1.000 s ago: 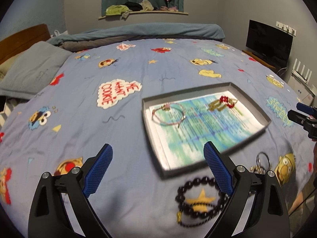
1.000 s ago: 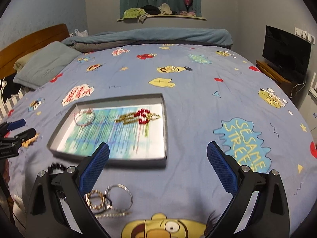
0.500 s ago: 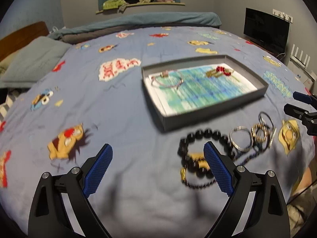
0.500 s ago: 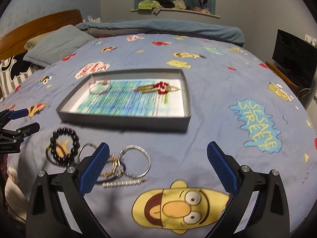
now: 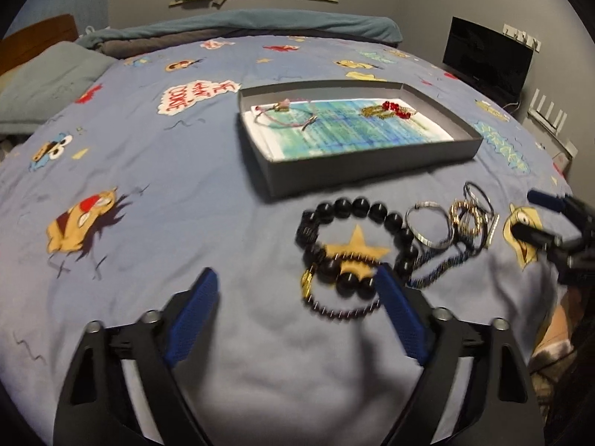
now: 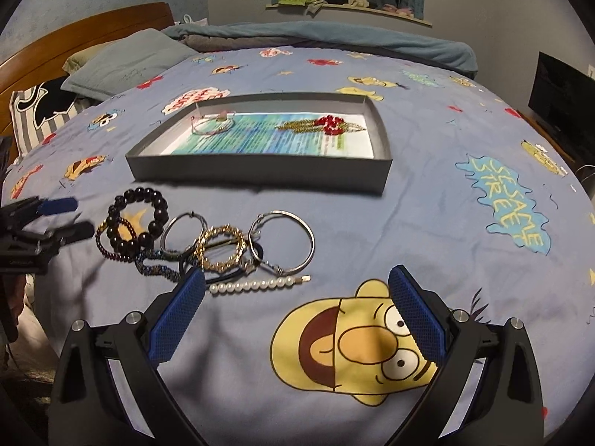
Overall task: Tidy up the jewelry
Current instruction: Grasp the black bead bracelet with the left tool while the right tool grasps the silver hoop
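A grey tray (image 5: 372,171) (image 6: 260,173) lies on the bed, holding a pink cord bracelet (image 5: 284,115) (image 6: 212,124) and a red-and-gold piece (image 5: 388,109) (image 6: 327,124). In front of it lies a pile of loose jewelry: a black bead bracelet (image 5: 357,245) (image 6: 137,223), silver bangles (image 5: 427,225) (image 6: 282,241), a gold ring bracelet (image 6: 221,249) and a pearl clip (image 6: 256,284). My left gripper (image 5: 297,290) is open and empty just before the black beads. My right gripper (image 6: 297,290) is open and empty, right of the pile.
The blue cartoon bedspread (image 6: 465,223) covers the whole bed. A grey pillow (image 5: 44,81) and wooden headboard (image 6: 74,41) are at the left. A dark TV (image 5: 487,55) stands at the right. A rolled blanket (image 6: 316,37) lies at the far end.
Both grippers have pulled back and down from over the tray toward the near edge of the bed. The loose jewelry pile now sits in front of them. Both stayed open.
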Demonstrator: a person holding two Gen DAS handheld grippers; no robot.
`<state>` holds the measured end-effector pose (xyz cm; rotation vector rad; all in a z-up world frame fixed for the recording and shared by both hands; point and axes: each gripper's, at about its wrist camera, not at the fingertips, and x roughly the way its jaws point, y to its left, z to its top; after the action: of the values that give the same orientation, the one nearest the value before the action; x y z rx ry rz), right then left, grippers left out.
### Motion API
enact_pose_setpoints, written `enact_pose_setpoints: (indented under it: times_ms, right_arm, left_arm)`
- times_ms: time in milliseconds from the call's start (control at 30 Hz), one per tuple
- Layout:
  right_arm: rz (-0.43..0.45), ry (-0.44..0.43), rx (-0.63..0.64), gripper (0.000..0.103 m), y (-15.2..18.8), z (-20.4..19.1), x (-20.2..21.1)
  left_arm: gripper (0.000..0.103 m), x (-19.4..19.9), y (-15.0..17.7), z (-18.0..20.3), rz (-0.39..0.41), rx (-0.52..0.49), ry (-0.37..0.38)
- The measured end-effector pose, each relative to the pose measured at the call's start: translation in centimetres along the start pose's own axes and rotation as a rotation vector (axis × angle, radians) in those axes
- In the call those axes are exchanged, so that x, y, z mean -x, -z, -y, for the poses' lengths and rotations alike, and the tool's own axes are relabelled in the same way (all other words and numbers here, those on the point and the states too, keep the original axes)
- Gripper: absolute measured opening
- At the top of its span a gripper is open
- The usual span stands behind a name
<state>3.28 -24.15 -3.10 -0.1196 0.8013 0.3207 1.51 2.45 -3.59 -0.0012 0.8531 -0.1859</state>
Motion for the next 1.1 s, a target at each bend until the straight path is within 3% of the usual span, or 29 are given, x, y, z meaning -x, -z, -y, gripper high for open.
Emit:
enact_pose_setpoints:
  times_ms: [367,500,700,1100]
  right_arm:
    - [0.010,-0.015,-0.058,0.097,0.1,1.3,-0.3]
    - [0.007,-0.030,-0.056,0.087,-0.4,1.0,-0.8]
    - [-0.032,-0.079,-0.091,0.067,-1.2,0.8,-2.7]
    - [-0.064,-0.130,-0.137,0.055,-1.7,1.6,-4.3]
  left_arm:
    - [0.039,-3.0,-2.5,0.4,-0.027,-0.002,-0.030]
    - [0.024,-3.7,-2.5,0.4,-0.053,-0.008,-0.015]
    - [0.017,-4.0,-2.2,1.0,-0.069,-0.036,-0.003]
    - [0.016,-5.4,-1.8,1.2,-0.098,-0.054,0.006]
